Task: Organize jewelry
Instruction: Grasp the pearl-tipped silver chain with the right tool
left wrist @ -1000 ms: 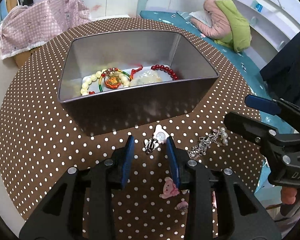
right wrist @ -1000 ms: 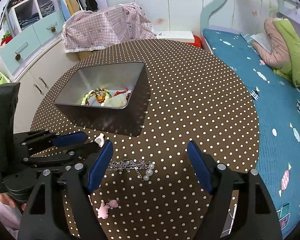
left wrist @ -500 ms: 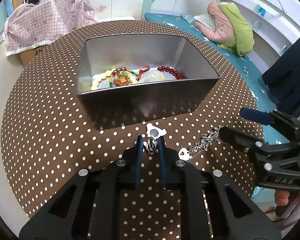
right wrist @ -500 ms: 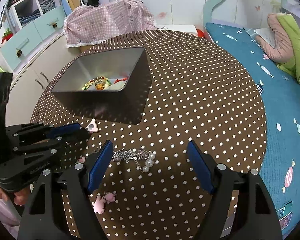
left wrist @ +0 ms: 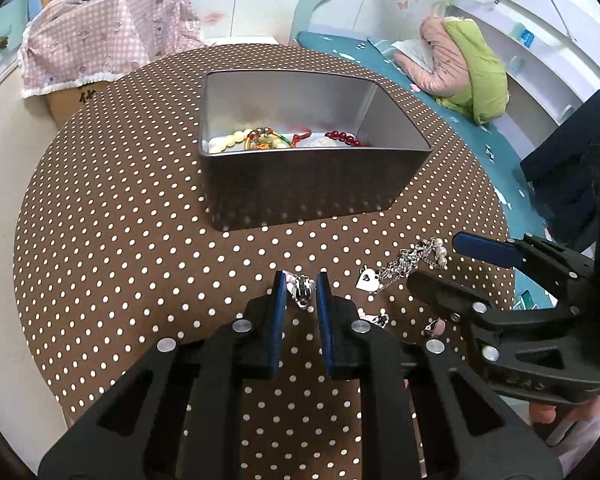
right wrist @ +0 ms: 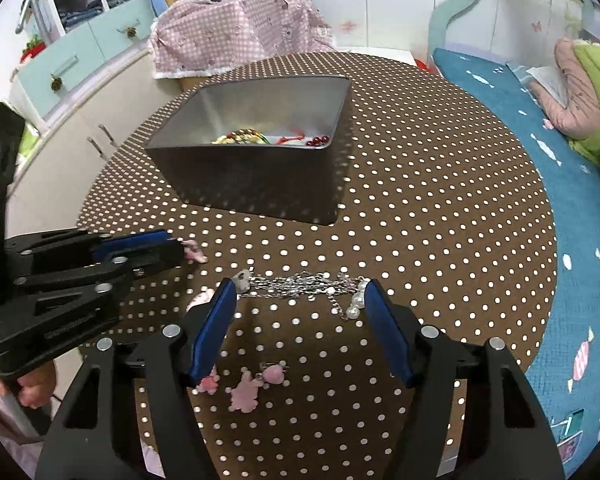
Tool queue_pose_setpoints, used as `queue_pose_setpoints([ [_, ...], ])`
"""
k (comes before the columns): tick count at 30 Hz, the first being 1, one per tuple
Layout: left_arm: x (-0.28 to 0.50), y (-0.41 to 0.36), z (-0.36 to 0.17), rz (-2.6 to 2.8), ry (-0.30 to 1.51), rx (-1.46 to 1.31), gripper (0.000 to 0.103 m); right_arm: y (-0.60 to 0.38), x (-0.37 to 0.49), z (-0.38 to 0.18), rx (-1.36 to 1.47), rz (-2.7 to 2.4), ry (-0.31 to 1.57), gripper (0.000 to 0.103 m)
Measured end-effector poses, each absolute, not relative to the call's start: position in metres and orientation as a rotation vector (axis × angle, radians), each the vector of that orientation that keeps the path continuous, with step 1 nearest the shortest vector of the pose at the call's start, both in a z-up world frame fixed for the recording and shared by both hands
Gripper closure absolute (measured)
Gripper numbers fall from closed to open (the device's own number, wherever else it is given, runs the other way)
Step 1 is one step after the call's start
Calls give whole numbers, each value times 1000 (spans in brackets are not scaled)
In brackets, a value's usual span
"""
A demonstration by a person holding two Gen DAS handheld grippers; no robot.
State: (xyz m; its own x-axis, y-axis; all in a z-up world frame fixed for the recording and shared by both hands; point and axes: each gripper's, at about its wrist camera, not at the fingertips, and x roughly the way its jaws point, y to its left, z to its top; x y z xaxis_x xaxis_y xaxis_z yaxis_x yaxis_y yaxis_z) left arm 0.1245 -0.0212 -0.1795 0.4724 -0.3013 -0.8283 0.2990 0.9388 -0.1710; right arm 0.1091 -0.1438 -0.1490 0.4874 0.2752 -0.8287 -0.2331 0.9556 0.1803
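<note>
Left tongs (left wrist: 301, 285) round upright silver charm (left wrist: 302, 289)

Pink checked cloth (right wrist: 236, 36) over a box, green and pink bedding (left wrist: 466, 66) on a teal bed (right wrist: 572, 184)

tin (left wrist: 300, 184): brushed metal, dull sheen inside, darker matt outer wall
table (left wrist: 112, 216): brown cloth cover, white dots, matt
left tool (left wrist: 301, 282): matt black plastic, blue pads (left wrist: 279, 300)
chain (right wrist: 300, 282): bright silvery metal links, glossy pearl beads, between right tool (right wrist: 300, 300) pads
charms (right wrist: 244, 394): pink, smooth, plastic-looking
</note>
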Motion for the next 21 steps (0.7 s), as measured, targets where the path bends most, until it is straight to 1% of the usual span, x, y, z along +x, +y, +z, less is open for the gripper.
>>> queue_pose_setpoints([
  [9, 120, -18, -178, -357, 1020, -14, 88, -147, 130, -161, 111, 321, 1045, 39],
  [16, 124, -14, -181, -348, 1036, -31, 88, -145, 134, -157, 104, 317, 1036, 40],
  [19, 126, -13, -182, -351, 1034, -33, 88, -146, 133, -157, 98, 308, 1030, 45],
  [21, 127, -14, -182, -346, 1033, -34, 88, -150, 129, -158, 99, 310, 1027, 46],
])
